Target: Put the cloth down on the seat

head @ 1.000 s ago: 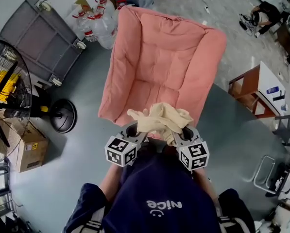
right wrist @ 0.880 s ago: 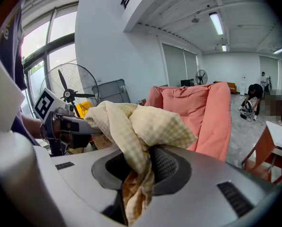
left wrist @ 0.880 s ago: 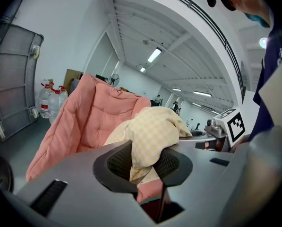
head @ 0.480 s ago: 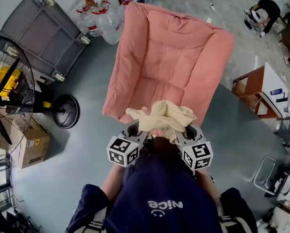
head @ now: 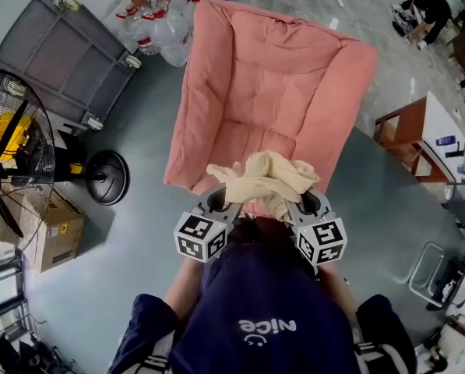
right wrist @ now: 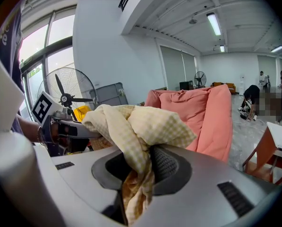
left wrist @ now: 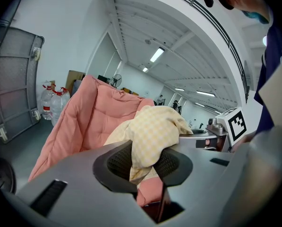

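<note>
The cloth [head: 265,179], pale yellow with a fine check, is bunched into a loose hump and held up in the air between the two tongs, just over the front edge of the seat [head: 255,92]. Whether any fold of it touches the cushion cannot be told. The left tongs [head: 220,203] are closed most of the way on one end of the fabric, which is pinched between the ribbed pads with a tail hanging below. The right tongs [head: 306,205] are clamped the same way on the other end. The two tongs sit side by side, close to the person's chest. The seat is a pink padded chair with raised sides and back, standing on the grey floor [head: 131,232]. Off its back left corner stand water bottles [head: 158,29] and a grey cart [head: 68,61]. Further left are a fan [head: 14,170] and a cardboard box [head: 49,240].
</note>
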Tool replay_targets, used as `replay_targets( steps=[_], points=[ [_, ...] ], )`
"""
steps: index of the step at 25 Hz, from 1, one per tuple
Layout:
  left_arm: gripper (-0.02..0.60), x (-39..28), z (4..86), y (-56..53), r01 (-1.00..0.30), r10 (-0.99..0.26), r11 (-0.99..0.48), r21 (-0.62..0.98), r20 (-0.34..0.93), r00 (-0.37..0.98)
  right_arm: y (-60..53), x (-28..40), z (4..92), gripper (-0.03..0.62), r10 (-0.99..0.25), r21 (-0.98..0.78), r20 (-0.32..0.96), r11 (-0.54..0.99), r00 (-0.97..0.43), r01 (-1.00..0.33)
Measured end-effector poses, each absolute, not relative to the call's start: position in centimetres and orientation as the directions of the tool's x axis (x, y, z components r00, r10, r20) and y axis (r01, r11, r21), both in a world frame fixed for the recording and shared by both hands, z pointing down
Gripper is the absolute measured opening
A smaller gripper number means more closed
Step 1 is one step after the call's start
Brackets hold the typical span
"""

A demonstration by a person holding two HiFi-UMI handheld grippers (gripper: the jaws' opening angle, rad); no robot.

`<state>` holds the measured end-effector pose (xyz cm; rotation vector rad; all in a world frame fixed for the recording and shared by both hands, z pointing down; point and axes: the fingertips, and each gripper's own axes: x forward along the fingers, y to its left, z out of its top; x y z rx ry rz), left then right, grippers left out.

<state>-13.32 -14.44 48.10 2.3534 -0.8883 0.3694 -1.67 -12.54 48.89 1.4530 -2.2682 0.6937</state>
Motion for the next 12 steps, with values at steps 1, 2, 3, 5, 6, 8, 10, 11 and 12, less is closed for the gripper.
replay_targets(
  steps=[1,2,3,5,6,8,10,11,12],
  points=[
    [0.112,-13.1,48.0,-14.8,-0.672,-0.509,-0.604,0.428,0.441,0.739,-12.9,-1.5,48.8,0.107,-0.738,-0.208,0.539,0.350,-0.406,-0.913],
    [0.112,-12.8,47.9,-15.1,-0.671,-0.509,-0.605,0.428,0.440,0.740,-13.2,-1.3,48.8,0.107,-0.739,-0.208,0.538,0.349,-0.405,-0.914],
    [0.112,-12.6,47.9,-15.5,-0.671,-0.511,-0.605,0.428,0.437,0.740,-13.5,-1.2,48.9,0.107,-0.740,-0.211,0.537,0.348,-0.406,-0.914],
    [0.112,-12.5,47.9,-16.4,-0.677,-0.518,-0.604,0.421,0.438,0.735,-14.4,-1.0,48.9,0.107,-0.744,-0.217,0.529,0.347,-0.408,-0.913],
    [0.112,-12.5,48.0,-16.9,-0.682,-0.521,-0.603,0.414,0.442,0.730,-14.8,-1.0,49.0,0.107,-0.747,-0.218,0.525,0.345,-0.408,-0.913],
    [0.112,-12.3,48.3,-17.8,-0.688,-0.525,-0.601,0.406,0.449,0.723,-15.8,-0.7,49.2,0.107,-0.752,-0.220,0.519,0.341,-0.406,-0.914],
    [0.112,-12.1,48.6,-18.8,-0.689,-0.526,-0.598,0.410,0.448,0.723,-16.9,-0.4,49.3,0.107,-0.756,-0.219,0.514,0.341,-0.405,-0.914],
    [0.112,-11.9,48.7,-19.2,-0.689,-0.527,-0.596,0.413,0.447,0.723,-17.4,-0.3,49.4,0.107,-0.759,-0.218,0.511,0.341,-0.405,-0.914],
    [0.112,-11.8,48.8,-19.6,-0.689,-0.528,-0.594,0.415,0.446,0.723,-17.8,-0.1,49.5,0.107,-0.760,-0.217,0.509,0.342,-0.405,-0.914]
  ],
)
